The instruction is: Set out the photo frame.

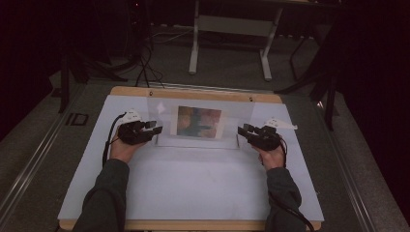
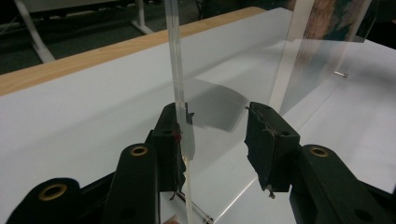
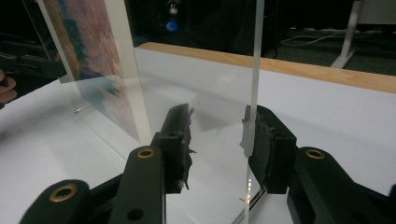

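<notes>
On the white table point(image 1: 193, 183), the left gripper point(image 1: 153, 127) and right gripper point(image 1: 243, 130) flank a clear acrylic stand point(image 1: 200, 108) holding a colourful picture point(image 1: 198, 122). Each gripper's jaws straddle an upright side edge of the stand, one pad touching it, the other apart: not clamped. The wooden table edge point(image 1: 193, 93) lies beyond.

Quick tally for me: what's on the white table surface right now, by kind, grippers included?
Black grippers: 2, left gripper and right gripper
Clear acrylic frame: 1
Colourful picture in the frame: 1
Total: 4
</notes>
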A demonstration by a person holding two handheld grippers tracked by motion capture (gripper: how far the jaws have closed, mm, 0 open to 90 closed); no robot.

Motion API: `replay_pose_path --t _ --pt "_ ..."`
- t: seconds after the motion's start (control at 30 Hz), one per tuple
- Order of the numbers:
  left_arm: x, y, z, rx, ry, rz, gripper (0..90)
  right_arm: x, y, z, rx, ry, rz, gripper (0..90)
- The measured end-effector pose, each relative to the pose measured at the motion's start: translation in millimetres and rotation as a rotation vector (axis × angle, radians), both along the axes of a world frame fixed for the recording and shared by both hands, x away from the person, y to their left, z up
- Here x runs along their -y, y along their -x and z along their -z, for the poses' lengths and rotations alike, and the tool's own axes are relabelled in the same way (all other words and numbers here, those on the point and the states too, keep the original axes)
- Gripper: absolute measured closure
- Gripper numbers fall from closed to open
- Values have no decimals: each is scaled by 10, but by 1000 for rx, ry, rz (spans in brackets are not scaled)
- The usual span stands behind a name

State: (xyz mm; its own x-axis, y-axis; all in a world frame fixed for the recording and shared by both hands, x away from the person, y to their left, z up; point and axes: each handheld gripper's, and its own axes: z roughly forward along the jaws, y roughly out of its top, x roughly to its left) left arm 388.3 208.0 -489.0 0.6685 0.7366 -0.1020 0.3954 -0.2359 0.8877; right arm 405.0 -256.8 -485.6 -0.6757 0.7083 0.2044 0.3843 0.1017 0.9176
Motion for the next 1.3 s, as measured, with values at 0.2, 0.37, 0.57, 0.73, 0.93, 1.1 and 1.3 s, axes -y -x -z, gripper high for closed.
replay_pose_path --t 0.2,0.37,0.57,0.73,0.93,1.1,1.3 --pt "23 68 -11 -16 4 -3 581 20 53 5 0 -12 2 600" --pt "40 126 -21 -26 9 -7 582 43 92 -2 0 -13 0 599" --pt "32 175 -16 -31 19 -6 581 42 161 -6 6 -9 2 602" --pt "34 187 -17 -34 19 -6 577 43 218 6 10 -12 2 603" --pt "55 242 -17 -30 20 -12 579 56 211 3 8 -10 -2 599" --pt "55 266 -8 -27 23 -12 584 62 204 5 10 -10 -7 598" --pt "60 273 -13 -31 21 -15 584 66 199 7 12 -10 -9 598"
